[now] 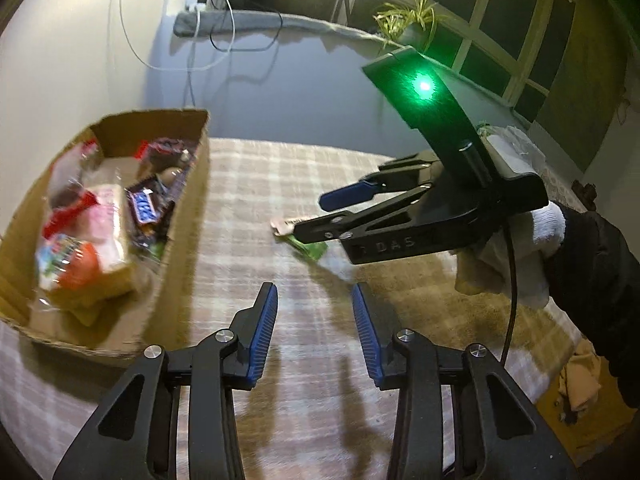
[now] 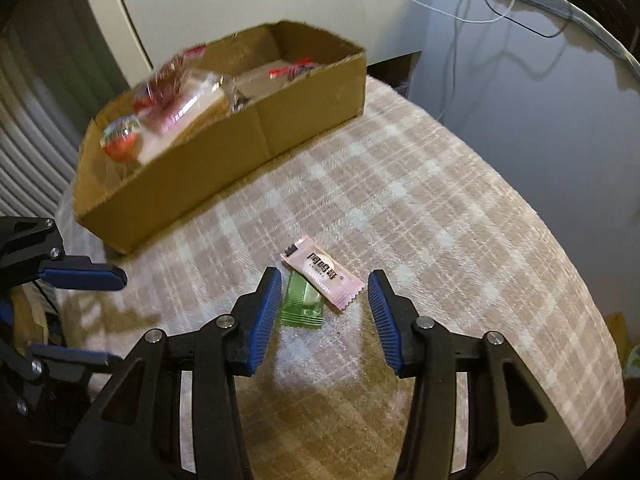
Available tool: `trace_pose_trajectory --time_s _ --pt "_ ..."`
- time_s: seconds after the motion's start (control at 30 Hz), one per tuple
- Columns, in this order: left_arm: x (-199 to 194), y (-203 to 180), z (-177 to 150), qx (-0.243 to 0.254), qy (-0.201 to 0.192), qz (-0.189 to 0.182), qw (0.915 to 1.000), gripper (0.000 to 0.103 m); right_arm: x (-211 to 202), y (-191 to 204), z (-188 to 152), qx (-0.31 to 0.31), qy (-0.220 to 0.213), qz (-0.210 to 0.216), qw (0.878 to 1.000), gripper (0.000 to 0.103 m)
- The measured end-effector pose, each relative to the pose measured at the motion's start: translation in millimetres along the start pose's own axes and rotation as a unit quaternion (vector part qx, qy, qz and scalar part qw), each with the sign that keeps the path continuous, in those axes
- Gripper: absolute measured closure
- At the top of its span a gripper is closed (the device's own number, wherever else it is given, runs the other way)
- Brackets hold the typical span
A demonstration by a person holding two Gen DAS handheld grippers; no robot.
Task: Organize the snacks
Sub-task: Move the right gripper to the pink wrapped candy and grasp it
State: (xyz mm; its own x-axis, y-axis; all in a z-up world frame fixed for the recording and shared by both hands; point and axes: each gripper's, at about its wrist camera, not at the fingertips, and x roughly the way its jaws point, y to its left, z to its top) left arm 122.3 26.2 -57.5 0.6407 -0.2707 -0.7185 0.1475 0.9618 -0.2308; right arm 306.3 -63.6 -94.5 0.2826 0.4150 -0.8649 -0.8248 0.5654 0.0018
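Observation:
A pink snack packet [image 2: 322, 273] lies on a green snack packet [image 2: 302, 304] on the checked tablecloth [image 2: 440, 208]. My right gripper [image 2: 323, 286] is open and empty, its fingers on either side of the two packets, just above them. In the left wrist view the right gripper [image 1: 316, 216] hovers over the same packets [image 1: 310, 249]. My left gripper [image 1: 315, 294] is open and empty above the cloth, right of the cardboard box [image 1: 188, 240]. The box [image 2: 256, 120] holds several wrapped snacks [image 1: 92, 236].
The box sits at the table's left side. A wall with hanging cables [image 1: 200, 40] stands behind the table. A potted plant [image 1: 412, 20] and a window are at the back right. The table edge curves off at the right [image 2: 600, 320].

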Motion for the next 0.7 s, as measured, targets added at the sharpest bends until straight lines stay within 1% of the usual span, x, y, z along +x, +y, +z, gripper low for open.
trace_pose_trajectory --time_s 0.1,0.13,0.17,0.43,0.5,0.57,0.7 --pt "7 -3 -1 -0.002 0.008 -0.002 1.0000 0.067 7 -2 -1 -0.003 0.003 -0.004 1.000 0.058" --pt "10 -3 0 -0.002 0.010 -0.001 0.9999 0.067 10 -3 -1 -0.003 0.002 -0.004 1.000 0.062" --pt "11 -3 0 -0.002 0.012 -0.001 0.9999 0.067 11 -3 -1 -0.002 0.001 -0.003 1.000 0.063" --pt "28 1 5 -0.015 0.027 0.006 0.9995 0.067 21 -7 8 0.000 -0.012 0.001 1.000 0.064" --pt "33 2 7 -0.017 0.030 0.007 0.9994 0.070 22 -10 9 0.003 -0.015 0.001 1.000 0.071" --pt "39 0 10 -0.013 0.031 0.011 0.9994 0.070 21 -17 7 0.014 -0.018 0.004 1.000 0.079" --pt "51 -2 15 -0.015 0.037 0.017 0.9991 0.070 16 -31 0 0.035 -0.025 0.007 0.999 0.081"
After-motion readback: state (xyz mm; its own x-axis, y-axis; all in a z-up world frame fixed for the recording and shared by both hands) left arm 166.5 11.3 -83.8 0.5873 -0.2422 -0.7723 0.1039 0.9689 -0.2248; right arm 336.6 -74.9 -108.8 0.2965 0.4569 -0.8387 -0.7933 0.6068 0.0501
